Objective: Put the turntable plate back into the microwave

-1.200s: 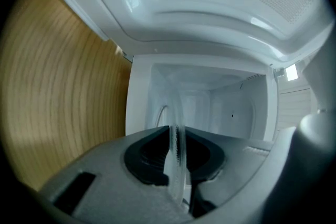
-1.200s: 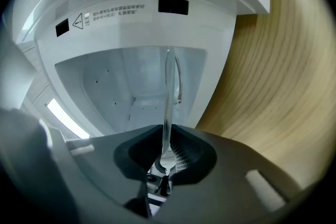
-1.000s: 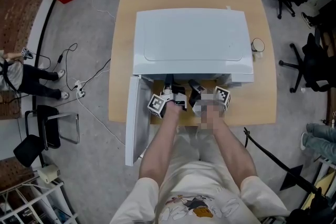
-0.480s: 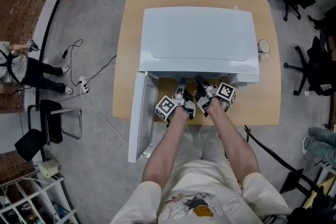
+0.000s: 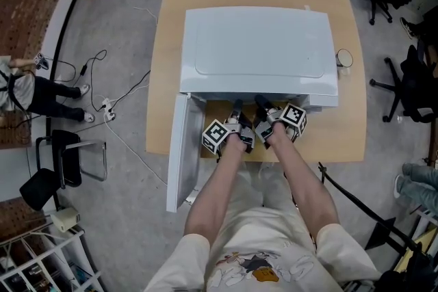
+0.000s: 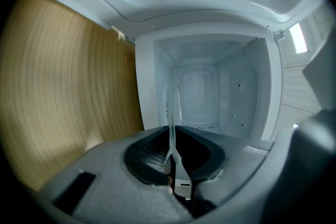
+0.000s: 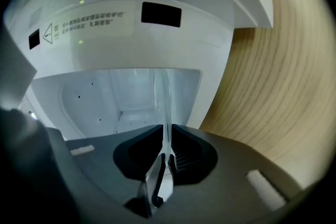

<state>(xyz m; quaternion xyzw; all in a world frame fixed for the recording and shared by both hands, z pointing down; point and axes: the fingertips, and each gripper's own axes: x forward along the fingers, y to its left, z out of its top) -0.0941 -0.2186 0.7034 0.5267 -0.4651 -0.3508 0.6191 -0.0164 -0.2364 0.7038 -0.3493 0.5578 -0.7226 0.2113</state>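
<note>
The white microwave (image 5: 260,51) stands on a wooden table with its door (image 5: 179,154) swung open to the left. Both grippers reach into the opening side by side. In the left gripper view the clear glass turntable plate (image 6: 172,107) stands edge-on between the pads of my left gripper (image 6: 172,136), whose jaws are closing on its rim. In the right gripper view my right gripper (image 7: 167,136) pinches the same plate (image 7: 164,102) by its rim. Beyond the plate lies the white cavity (image 6: 210,97). In the head view the left gripper (image 5: 237,116) and right gripper (image 5: 265,113) sit at the front edge, fingertips hidden under the microwave's top.
The wooden table (image 5: 171,44) carries a small ring-shaped object (image 5: 342,59) right of the microwave. Office chairs (image 5: 404,89) stand around, and cables (image 5: 109,106) lie on the floor at the left. A person sits at the far left (image 5: 27,96).
The left gripper has edged a little toward the microwave opening with the plate. The right gripper has stayed about where it was.
</note>
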